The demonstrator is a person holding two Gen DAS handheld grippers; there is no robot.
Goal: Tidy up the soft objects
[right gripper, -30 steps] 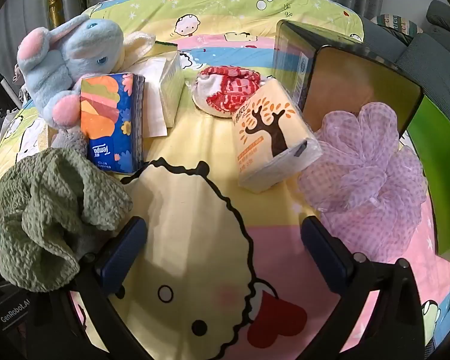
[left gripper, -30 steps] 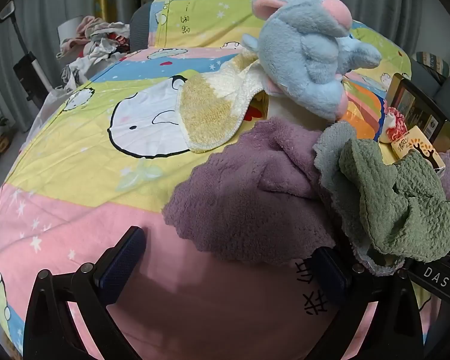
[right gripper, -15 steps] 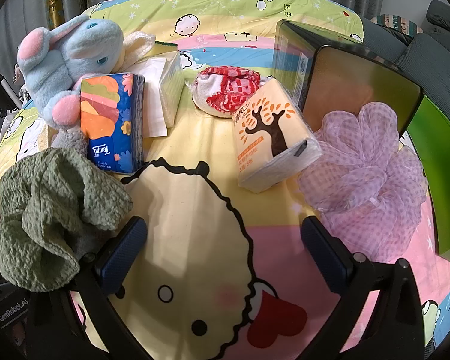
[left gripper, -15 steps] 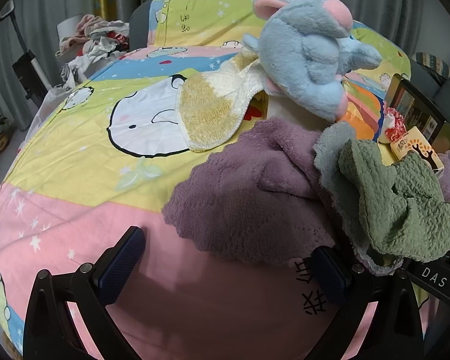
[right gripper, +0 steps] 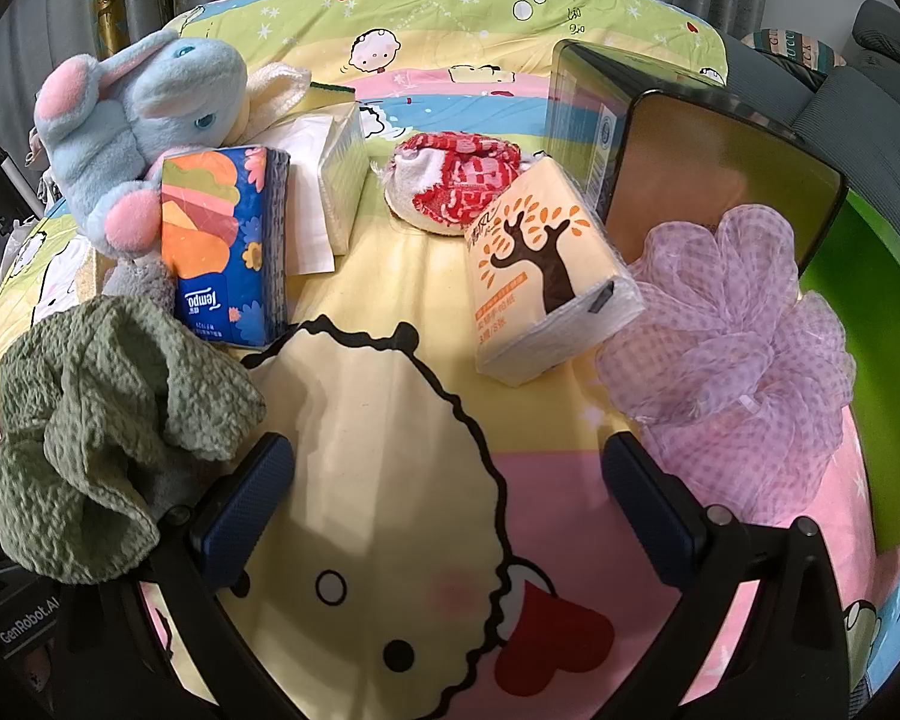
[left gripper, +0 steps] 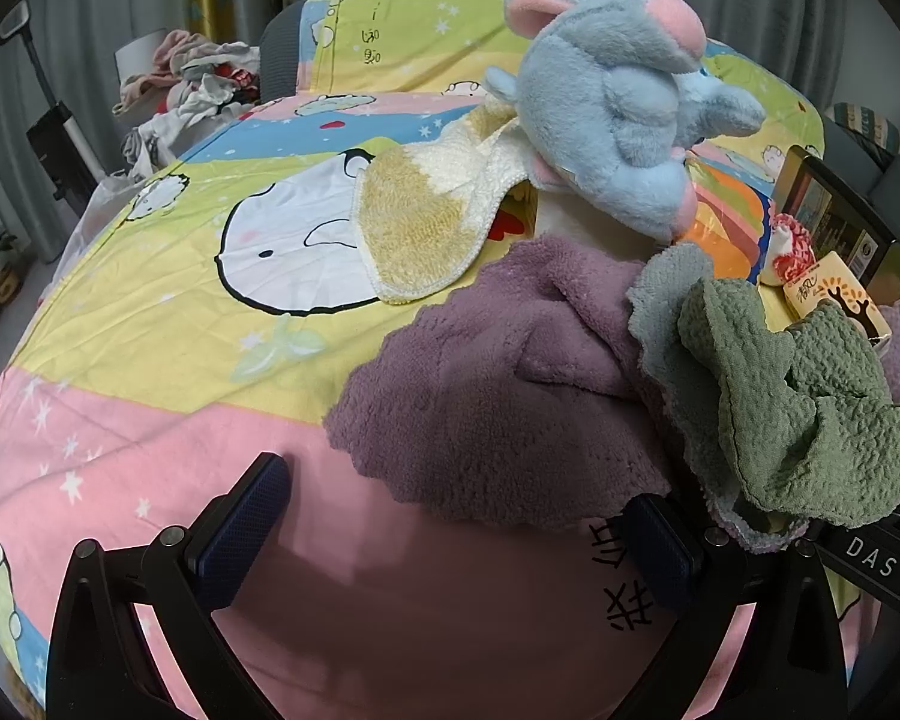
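Both tongs wide apart, holding nothing: left tongs (left gripper: 456,531) hover near the purple towel (left gripper: 498,396), right tongs (right gripper: 450,501) over bare bedsheet (right gripper: 390,420). Looks like pre-grasp. Next: descend on the towel's near edge, close. Green cloth (right gripper: 108,432) sits between the tongs.

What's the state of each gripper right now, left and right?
Left gripper: jaws wide open, holding nothing, above the pink sheet.
Right gripper: jaws wide open, holding nothing.
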